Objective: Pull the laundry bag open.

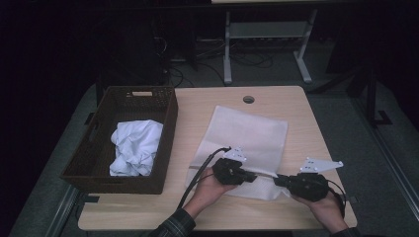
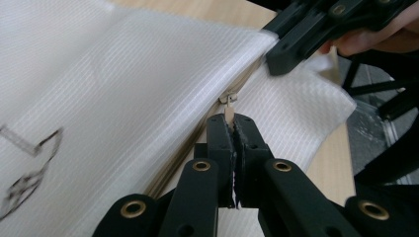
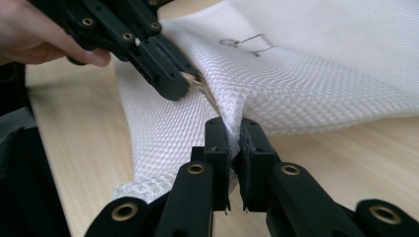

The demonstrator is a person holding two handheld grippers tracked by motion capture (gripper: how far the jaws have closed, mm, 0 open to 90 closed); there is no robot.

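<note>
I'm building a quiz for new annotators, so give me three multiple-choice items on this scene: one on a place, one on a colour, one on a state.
1. Where is the crumpled cloth?
A. in the basket
B. on the mesh bag
C. on the floor

2. What colour is the mesh bag?
A. blue
B. white
C. brown

3. What is the left tool doing?
A. hanging open above the table
B. shut on the zipper pull
C. shut on the basket rim

Key: 1 A, the cloth lies inside the dark woven basket at the table's left. 2 B, both gripper views show white mesh. 3 B, the left gripper view shows the jaws closed on the pull tab, while the right tool pinches the bag's fabric.
</note>
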